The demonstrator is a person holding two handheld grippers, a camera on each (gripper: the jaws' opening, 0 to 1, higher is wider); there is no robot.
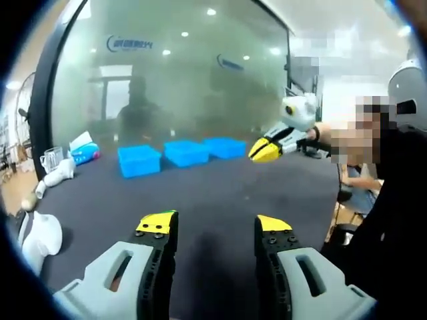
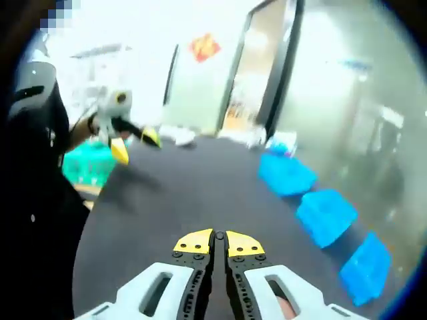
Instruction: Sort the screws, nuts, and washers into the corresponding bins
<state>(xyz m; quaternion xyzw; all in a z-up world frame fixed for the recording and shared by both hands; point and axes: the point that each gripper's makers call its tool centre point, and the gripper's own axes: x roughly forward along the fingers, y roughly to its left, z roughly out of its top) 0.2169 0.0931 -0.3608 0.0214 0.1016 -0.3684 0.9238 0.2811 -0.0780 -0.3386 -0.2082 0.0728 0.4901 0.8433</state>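
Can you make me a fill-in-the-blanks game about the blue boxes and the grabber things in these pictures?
1. There are ___ blue bins in a row on the table.
2. The left hand-held gripper has its jaws ___.
3. The right hand-held gripper has its jaws ___.
4. The jaw tips of both are coloured ___.

Missing words: three; open; shut; yellow
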